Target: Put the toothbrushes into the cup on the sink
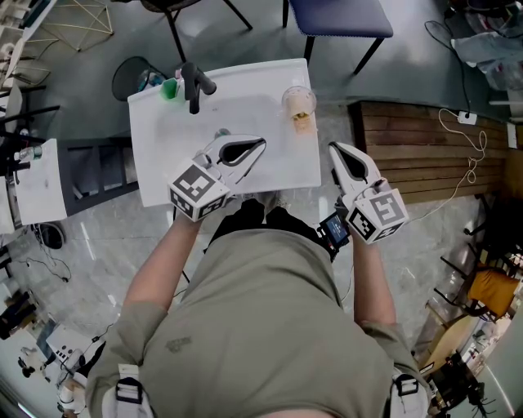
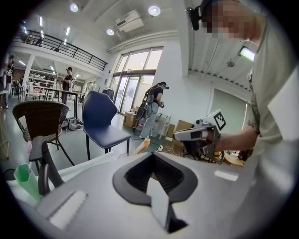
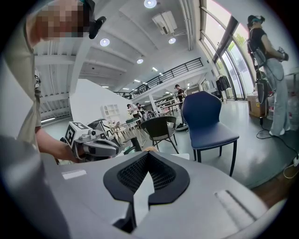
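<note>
A clear cup (image 1: 299, 104) stands at the back right of the white sink (image 1: 282, 167), with an orange toothbrush (image 1: 303, 122) inside it. The toothbrush's orange tip (image 2: 141, 146) peeks over the jaws in the left gripper view. My left gripper (image 1: 261, 144) hovers over the basin's front middle, shut, with nothing in it. At the sink's front right corner my right gripper (image 1: 333, 148) is also shut and empty. Each gripper appears in the other's view: the right gripper (image 2: 201, 134) and the left gripper (image 3: 91, 142). I cannot see any toothbrush outside the cup.
A black faucet (image 1: 194, 84) and a green item (image 1: 169, 88) stand at the sink's back left. Behind the sink are a blue chair (image 1: 339, 16) and a dark wicker chair (image 2: 41, 119). A wooden platform (image 1: 417, 151) with a white cable lies to the right. People stand in the background.
</note>
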The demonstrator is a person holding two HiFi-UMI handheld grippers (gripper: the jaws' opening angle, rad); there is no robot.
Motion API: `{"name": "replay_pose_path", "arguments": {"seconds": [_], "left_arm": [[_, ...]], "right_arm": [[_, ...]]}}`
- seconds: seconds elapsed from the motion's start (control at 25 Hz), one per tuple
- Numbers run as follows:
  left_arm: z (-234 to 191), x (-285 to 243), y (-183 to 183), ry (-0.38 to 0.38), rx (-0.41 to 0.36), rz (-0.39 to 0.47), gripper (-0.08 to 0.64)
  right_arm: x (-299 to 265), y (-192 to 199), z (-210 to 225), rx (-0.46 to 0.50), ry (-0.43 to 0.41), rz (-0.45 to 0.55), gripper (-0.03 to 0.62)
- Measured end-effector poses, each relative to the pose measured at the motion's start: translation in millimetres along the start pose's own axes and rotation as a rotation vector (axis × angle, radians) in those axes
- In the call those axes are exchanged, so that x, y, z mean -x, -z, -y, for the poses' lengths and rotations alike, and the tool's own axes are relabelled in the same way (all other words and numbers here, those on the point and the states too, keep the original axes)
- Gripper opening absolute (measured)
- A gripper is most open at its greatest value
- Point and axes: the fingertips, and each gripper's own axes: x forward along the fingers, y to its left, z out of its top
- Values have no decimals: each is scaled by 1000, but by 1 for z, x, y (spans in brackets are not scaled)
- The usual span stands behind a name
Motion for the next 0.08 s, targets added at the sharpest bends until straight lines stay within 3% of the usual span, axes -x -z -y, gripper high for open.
{"name": "replay_pose_path", "arguments": {"seconds": [0.08], "left_arm": [[1,-1,-1,-1,0,1,6]], "right_arm": [[0,-1,0,2,0,-4,11]]}}
